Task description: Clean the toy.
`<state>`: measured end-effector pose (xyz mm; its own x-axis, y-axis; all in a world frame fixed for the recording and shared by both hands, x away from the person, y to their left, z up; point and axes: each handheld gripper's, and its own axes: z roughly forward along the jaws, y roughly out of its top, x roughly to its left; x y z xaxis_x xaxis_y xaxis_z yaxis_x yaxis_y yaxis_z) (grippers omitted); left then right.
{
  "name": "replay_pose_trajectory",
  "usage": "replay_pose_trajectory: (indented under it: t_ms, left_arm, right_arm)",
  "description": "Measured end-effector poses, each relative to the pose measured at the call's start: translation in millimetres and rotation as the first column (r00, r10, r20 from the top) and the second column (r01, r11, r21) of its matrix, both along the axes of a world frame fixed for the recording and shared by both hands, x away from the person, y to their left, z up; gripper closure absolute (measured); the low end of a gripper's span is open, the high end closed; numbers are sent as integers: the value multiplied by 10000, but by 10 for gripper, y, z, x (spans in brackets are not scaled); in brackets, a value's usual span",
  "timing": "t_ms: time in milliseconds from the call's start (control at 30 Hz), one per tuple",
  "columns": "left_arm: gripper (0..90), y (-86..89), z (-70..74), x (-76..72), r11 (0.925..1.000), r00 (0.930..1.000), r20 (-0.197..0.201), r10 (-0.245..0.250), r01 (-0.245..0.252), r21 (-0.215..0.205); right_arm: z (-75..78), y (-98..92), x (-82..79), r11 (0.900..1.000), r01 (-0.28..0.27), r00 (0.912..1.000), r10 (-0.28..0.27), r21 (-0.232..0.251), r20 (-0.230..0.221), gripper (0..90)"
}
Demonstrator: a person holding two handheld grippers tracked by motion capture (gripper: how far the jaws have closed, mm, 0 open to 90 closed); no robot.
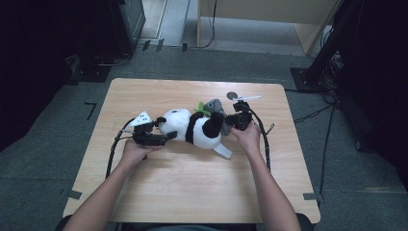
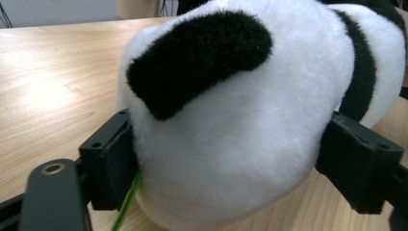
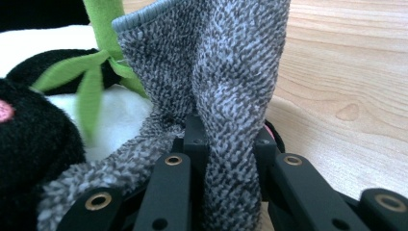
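The grey sock (image 3: 226,82) was the thing being worked, prob going onto the plush panda (image 1: 192,127) or coming off it, can't tell which. The panda lay on its side mid-table (image 1: 192,192), head toward 9 o'clock, feet toward 3. The sock sat bunched at about 1 o'clock from its belly, next to the green leaf bit (image 3: 91,77). It wasn't over a paw as far as the pics showed, so judging by that the dressing part was mostly still to do.

Right gripper (image 3: 226,144) was clamped on a fold of sock fabric, jaws nearly together w/ the knit pinched between, cuff end standing up above them. Left gripper (image 2: 226,159) had its jaws spread wide, pressed against both sides of the panda's head just below the black ear (image 2: 197,57), pinning it down. A small round disc (image 1: 232,95) lay at 12 o'clock from the right gripper, apart from everything.
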<state>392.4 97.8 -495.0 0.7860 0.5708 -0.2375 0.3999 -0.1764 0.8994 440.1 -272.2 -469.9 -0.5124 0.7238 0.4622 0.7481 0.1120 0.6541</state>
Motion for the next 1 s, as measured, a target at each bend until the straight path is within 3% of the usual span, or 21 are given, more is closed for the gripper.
replay_pose_trajectory:
  t_ms: [233, 367, 533, 667, 733, 767, 900, 1000]
  left_arm:
    - [325, -3, 79, -65, 9972, 10000, 35, -24, 22, 747]
    - [347, -1, 119, -82, 9971, 9994, -319, 93, -68, 757]
    - [352, -22, 164, -113, 9967, 9978, -602, 273, -225, 783]
    - [351, -38, 192, -140, 9955, 9968, -712, 365, -301, 893]
    - [351, -39, 203, -151, 9950, 9965, -746, 382, -311, 950]
    - [351, -32, 209, -163, 9949, 9962, -764, 407, -333, 955]
    - [350, -24, 215, -177, 9950, 9950, -880, 480, -398, 920]
    - [351, -16, 219, -186, 9947, 9948, -888, 508, -424, 934]
  right_arm:
    - [125, -28, -64, 9994, -76, 9998, 83, -351, 194, 772]
    - [260, -106, -159, 9972, 89, 9989, -54, -740, 470, 773]
    - [442, -213, -291, 9978, 344, 9945, -286, -570, 1005, 771]
    - [570, -264, -385, 9962, 303, 9894, -183, -818, 1440, 771]
    - [594, -292, -400, 9975, 195, 9902, -98, -680, 1391, 774]
    - [610, -355, -410, 9998, 68, 9943, -49, -174, 1066, 776]
    - [636, -420, -426, 9983, 517, 9969, -532, 269, 575, 776]
    - [764, -457, -493, 9973, 717, 9929, -728, 152, 943, 773]
